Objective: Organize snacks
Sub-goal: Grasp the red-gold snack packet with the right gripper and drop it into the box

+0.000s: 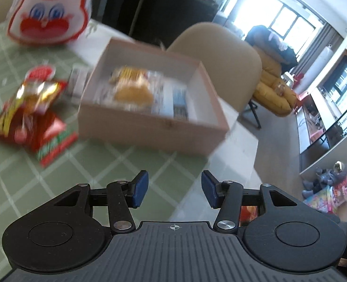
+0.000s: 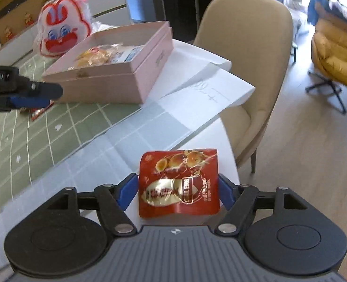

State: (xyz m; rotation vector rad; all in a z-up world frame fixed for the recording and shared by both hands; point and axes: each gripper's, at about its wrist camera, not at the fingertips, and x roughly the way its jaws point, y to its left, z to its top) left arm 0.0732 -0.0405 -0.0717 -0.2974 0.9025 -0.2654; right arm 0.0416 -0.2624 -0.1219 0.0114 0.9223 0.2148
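Right gripper is hovering over the red quail-egg pouch, which is lying flat on the pale sheet close to the rounded table edge; the jaws are standing spread, one blue pad on each side of the pouch, and neither seems to be pressing it, so I am reading this as the moment just ahead of a pinch. To do it well, the person should be lowering until the pads are straddling the pouch body, not its curled top corner, then closing slowly on the thicker middle so that the slippery foil is not squirting out toward the drop beside the beige chair. Centring matters here, since the pouch is sitting slightly toward the right pad. Left gripper is hanging over the green checked cloth with its jaws also spread and nothing between them; it is looking free to steady the box or to reach for the pile of red snack packets lying just left of the box. Farther off, the pink box is standing open with wrapped yellow cakes and a blue-and-white packet already inside, leaving bare floor along its right wall, which I judge the likely spot for the pouch. Beyond it, the white-and-red rabbit-face bag is standing near the box's far corner.
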